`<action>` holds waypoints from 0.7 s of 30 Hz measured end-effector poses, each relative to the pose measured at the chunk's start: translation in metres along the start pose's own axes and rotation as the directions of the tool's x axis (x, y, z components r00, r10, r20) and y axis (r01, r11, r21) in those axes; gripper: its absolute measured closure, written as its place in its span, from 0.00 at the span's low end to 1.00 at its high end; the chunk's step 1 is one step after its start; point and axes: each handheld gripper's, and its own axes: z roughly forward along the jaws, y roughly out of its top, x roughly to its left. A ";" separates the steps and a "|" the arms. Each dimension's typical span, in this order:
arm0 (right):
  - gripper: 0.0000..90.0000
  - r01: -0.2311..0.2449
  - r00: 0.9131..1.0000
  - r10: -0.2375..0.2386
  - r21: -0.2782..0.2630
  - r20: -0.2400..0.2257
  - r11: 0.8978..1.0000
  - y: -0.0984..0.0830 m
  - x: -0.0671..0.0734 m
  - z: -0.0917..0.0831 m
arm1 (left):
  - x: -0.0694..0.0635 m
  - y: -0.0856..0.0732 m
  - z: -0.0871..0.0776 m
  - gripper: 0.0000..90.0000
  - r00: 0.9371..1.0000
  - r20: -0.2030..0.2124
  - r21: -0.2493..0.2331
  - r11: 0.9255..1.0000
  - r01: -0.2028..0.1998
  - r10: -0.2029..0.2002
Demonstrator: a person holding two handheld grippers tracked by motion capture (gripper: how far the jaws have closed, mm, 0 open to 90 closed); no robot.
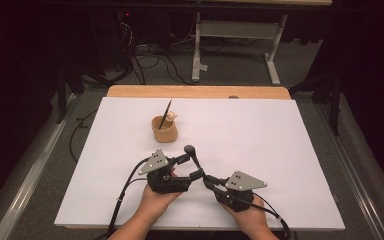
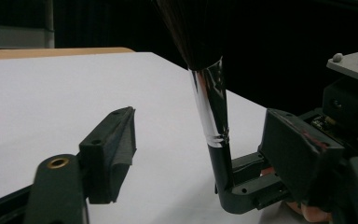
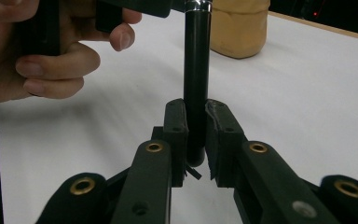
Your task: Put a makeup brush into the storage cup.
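1. The makeup brush [image 1: 194, 159] is standing upright near the desk's [image 1: 280, 150] near edge, its handle clamped in the right gripper [image 1: 206, 180].
2. The left gripper [image 1: 192, 166] is flanking its ferrule, jaws apart.
3. A tan cup [image 1: 164, 129] is sitting clear, toward the far edge.

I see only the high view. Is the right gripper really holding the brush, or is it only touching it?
Observer: It is holding it. In the right gripper view, the right gripper has both pads pressed on the bottom end of the brush handle.
Operator: Is the left gripper shut on it too?
Observer: No. In the left gripper view, the brush stands between the open jaws of the left gripper, with a clear gap on one side.
Operator: Which part of the brush is between them?
Observer: The silver ferrule, just under the dark bristles.
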 end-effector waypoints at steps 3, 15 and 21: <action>0.90 0.000 1.000 0.000 0.004 -0.002 1.000 0.000 0.000 0.001 | 0.000 0.000 0.001 0.35 1.000 0.006 -0.001 1.000 0.013 -0.013; 0.90 0.008 1.000 -0.008 0.014 -0.006 1.000 -0.001 0.002 0.002 | 0.003 -0.001 0.000 0.56 0.999 0.035 -0.002 1.000 0.028 -0.028; 0.90 0.012 1.000 -0.012 0.011 -0.009 1.000 -0.001 0.003 0.002 | 0.003 -0.002 0.000 0.66 0.998 0.050 -0.001 0.999 0.033 -0.033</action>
